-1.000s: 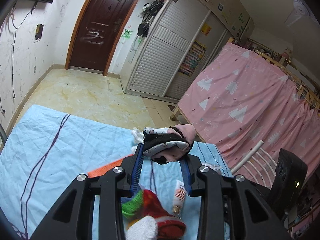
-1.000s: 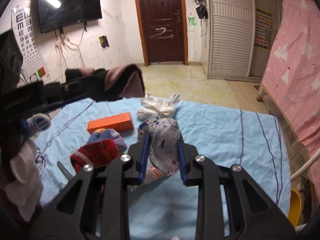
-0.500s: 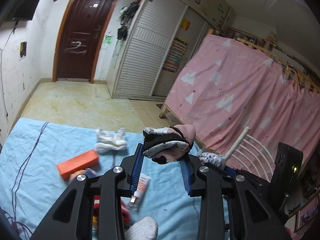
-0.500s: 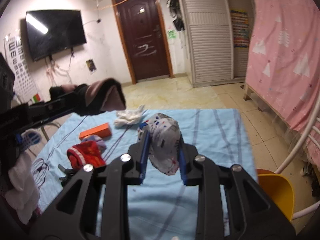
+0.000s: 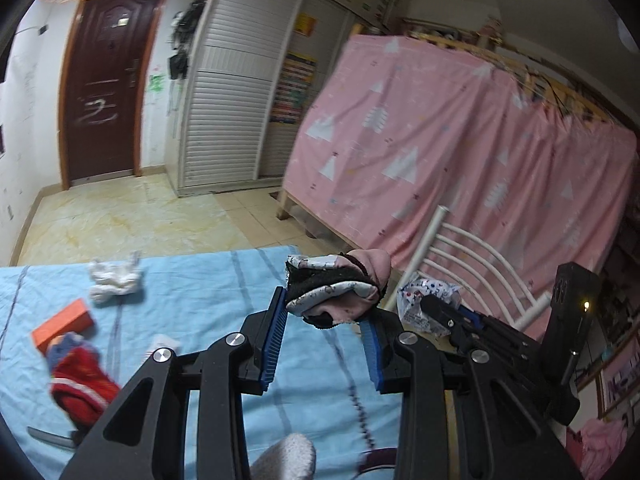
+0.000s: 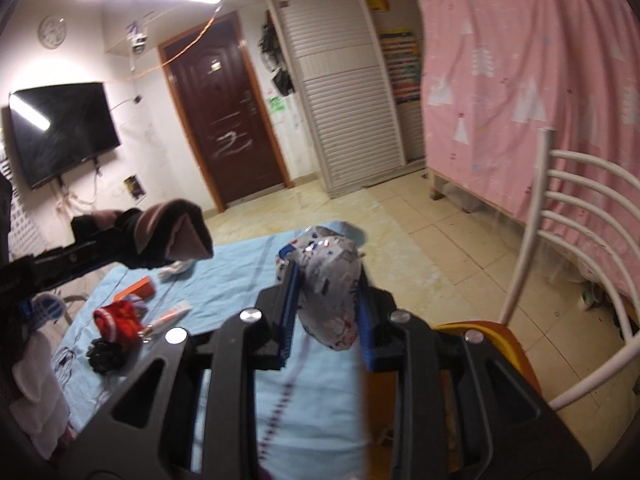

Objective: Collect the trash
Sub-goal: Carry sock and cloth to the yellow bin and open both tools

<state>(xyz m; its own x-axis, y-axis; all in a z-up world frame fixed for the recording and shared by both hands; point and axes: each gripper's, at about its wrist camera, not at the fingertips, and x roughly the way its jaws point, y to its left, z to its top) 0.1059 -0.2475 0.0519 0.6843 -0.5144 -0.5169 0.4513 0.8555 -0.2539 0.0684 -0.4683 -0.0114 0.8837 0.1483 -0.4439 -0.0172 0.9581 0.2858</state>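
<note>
My left gripper (image 5: 326,312) is shut on a bunched pink, black and white sock (image 5: 336,292), held above the right end of the blue-sheeted table (image 5: 200,304). It also shows at the left of the right wrist view (image 6: 160,236). My right gripper (image 6: 326,292) is shut on a crumpled white wrapper with coloured dots (image 6: 330,284), held over the table's right edge near a yellow chair seat (image 6: 488,336). The wrapper also shows in the left wrist view (image 5: 424,300).
On the sheet lie an orange box (image 5: 60,324), a white crumpled tissue (image 5: 114,280), a red sock pile (image 5: 80,380), a tube (image 6: 170,314) and a black wad (image 6: 106,356). A white chair back (image 6: 580,248) and pink curtain (image 5: 460,160) stand right.
Both grippers have swung to the right and lifted, still holding their loads. The table items have slid left in view and the chair has come into view.
</note>
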